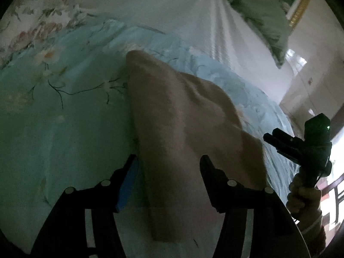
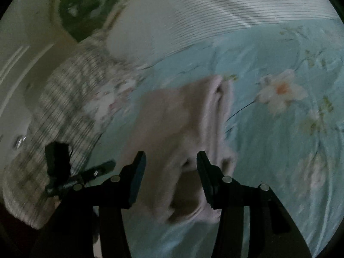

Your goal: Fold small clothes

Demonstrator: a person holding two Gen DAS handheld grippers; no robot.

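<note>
A small pale pink-beige garment (image 1: 182, 129) lies on a light blue floral bedsheet (image 1: 64, 118). In the left wrist view it runs from between my fingers up to the middle. My left gripper (image 1: 169, 165) is open, its jaws astride the garment's near end, holding nothing. In the right wrist view the same garment (image 2: 182, 118) lies rumpled with a fold along its right side. My right gripper (image 2: 171, 163) is open above its near end and empty. The right gripper also shows in the left wrist view (image 1: 301, 148), held in a hand at the right.
A checked cloth (image 2: 64, 111) lies bunched at the left of the right wrist view. A white striped cover (image 1: 215, 21) and a green pillow (image 1: 264, 15) lie farther up the bed. The bed's edge and a pale cupboard (image 1: 311, 81) are at the right.
</note>
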